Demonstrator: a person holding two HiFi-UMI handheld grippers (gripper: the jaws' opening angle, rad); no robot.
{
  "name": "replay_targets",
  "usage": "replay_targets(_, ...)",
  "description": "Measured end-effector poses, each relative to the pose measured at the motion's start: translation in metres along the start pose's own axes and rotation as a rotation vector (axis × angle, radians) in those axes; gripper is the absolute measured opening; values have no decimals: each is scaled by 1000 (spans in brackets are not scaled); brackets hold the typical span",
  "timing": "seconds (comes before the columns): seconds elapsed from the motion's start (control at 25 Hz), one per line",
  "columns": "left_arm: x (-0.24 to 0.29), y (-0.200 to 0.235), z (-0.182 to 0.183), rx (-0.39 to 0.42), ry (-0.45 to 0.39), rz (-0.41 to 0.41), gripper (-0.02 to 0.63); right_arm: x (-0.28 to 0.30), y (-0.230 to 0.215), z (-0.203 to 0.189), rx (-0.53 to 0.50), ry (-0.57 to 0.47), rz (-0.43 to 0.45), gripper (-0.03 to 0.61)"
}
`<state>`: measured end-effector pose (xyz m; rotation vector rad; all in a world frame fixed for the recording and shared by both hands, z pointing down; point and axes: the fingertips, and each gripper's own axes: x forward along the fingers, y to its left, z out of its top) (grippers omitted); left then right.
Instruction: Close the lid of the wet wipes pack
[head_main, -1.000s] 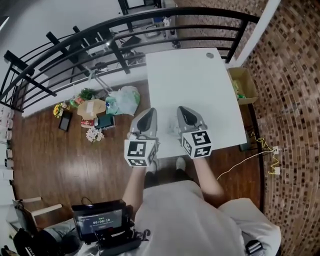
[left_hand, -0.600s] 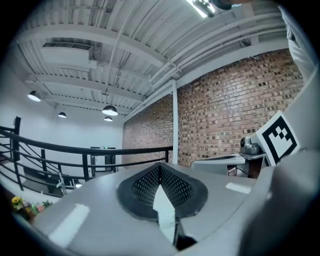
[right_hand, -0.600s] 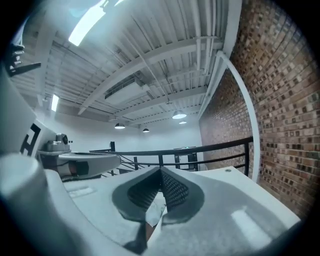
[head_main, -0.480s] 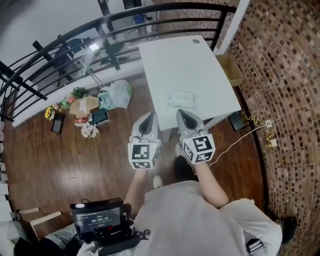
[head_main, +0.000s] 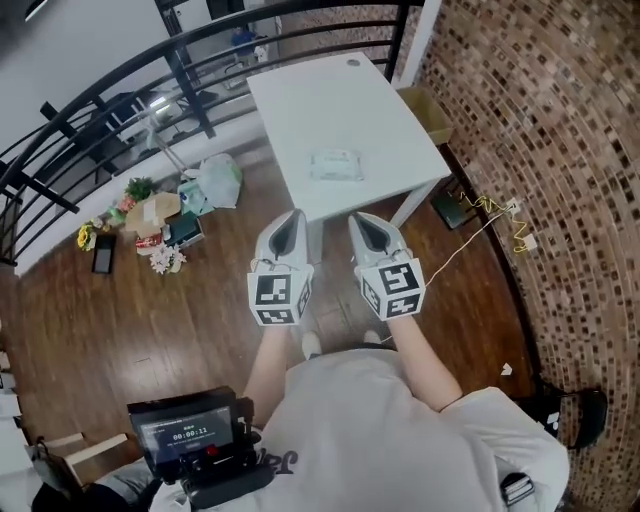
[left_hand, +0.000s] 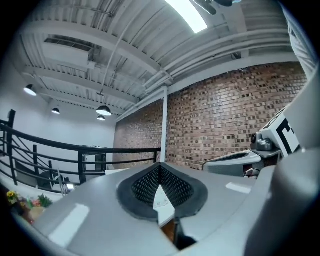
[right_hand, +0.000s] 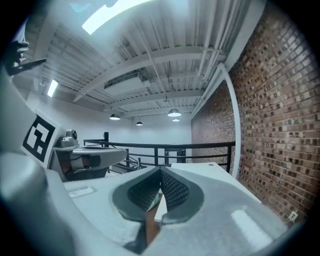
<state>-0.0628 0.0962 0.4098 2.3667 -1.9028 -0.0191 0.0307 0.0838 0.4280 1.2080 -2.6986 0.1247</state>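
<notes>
Head view: left gripper (head_main: 293, 215), right gripper (head_main: 355, 219) fingers together; wet wipes pack (head_main: 333, 164) on table (head_main: 300, 100), print unreadable.

Open wood floor (head_main: 200, 300) before table (head_main: 330, 105); railing (head_main: 190, 88) beyond, brick wall (head_main: 540, 120) beside.

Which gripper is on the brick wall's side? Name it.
The right gripper, on the side of the brick wall; the left gripper sits toward the black railing and the clutter on the floor.
</notes>
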Motion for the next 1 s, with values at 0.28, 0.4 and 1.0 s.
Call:
replay_targets(0.28,-1,-43,9,23,19,6,15,-38,-9,10,27,-43,43,-8)
replay_targets(0.4,2,-68,2,37,38,-2,15,-49,-19,-5,61,-18,52,-8)
replay_targets(1.0,7,-93,-1,35,55,51,15,-69,-47,-1,56,-27,82,-8)
